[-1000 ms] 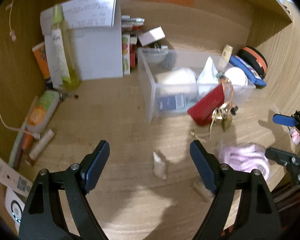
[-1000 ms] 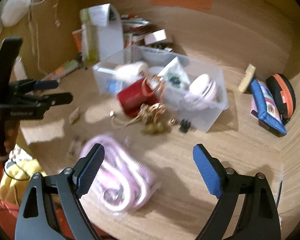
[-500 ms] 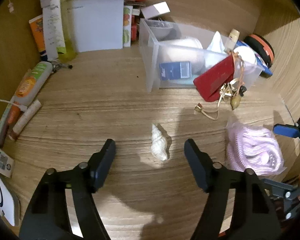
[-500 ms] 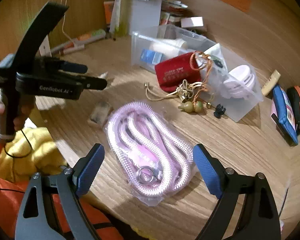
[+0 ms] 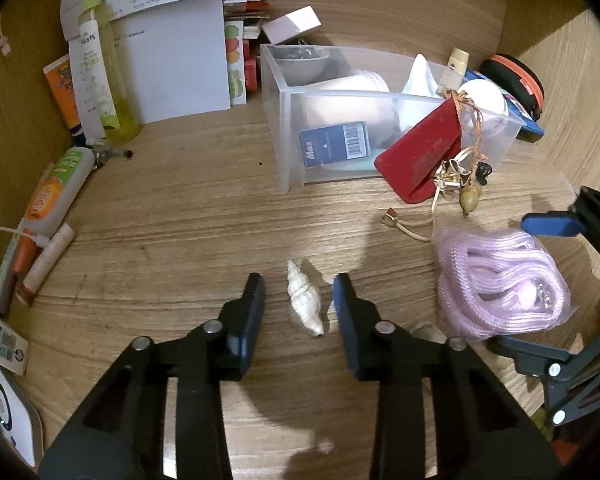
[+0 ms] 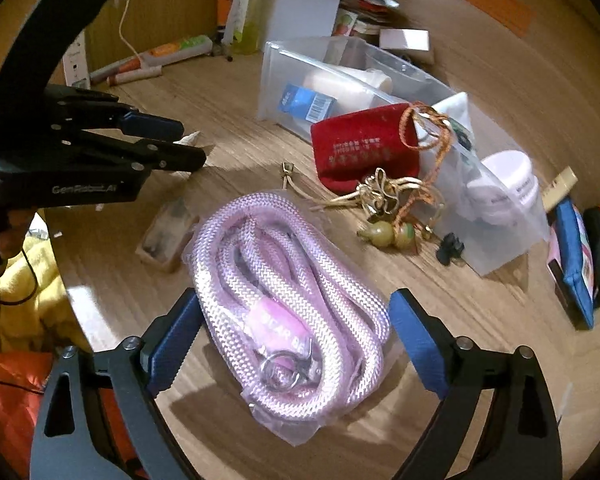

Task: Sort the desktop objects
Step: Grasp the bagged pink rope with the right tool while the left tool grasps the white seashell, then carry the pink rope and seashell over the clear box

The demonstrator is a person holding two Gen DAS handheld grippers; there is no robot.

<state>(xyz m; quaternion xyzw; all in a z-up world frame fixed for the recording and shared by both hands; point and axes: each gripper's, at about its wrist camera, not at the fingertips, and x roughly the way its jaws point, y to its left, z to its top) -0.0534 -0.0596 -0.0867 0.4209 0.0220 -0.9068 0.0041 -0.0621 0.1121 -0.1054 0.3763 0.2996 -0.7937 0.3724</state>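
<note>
A white spiral shell (image 5: 304, 303) lies on the wooden desk between the fingers of my left gripper (image 5: 299, 291). The jaws are partly closed around it with small gaps on both sides. In the right wrist view the left gripper (image 6: 180, 142) sits low at the left, with the shell tip (image 6: 190, 139) showing past it. A bagged pink rope (image 6: 288, 304) lies between the open fingers of my right gripper (image 6: 294, 312). The rope also shows in the left wrist view (image 5: 500, 282), with my right gripper (image 5: 548, 280) around it.
A clear plastic bin (image 5: 284, 128) holds a blue box, cups and packets. A red pouch (image 6: 364, 146) with cords and gourd charms (image 6: 386, 234) leans on it. A small block (image 6: 166, 236) lies left of the rope. Tubes and bottles line the left wall.
My left gripper has moved down over the shell and its jaws have narrowed around it. My right gripper has moved forward so the pink rope now lies between its fingers.
</note>
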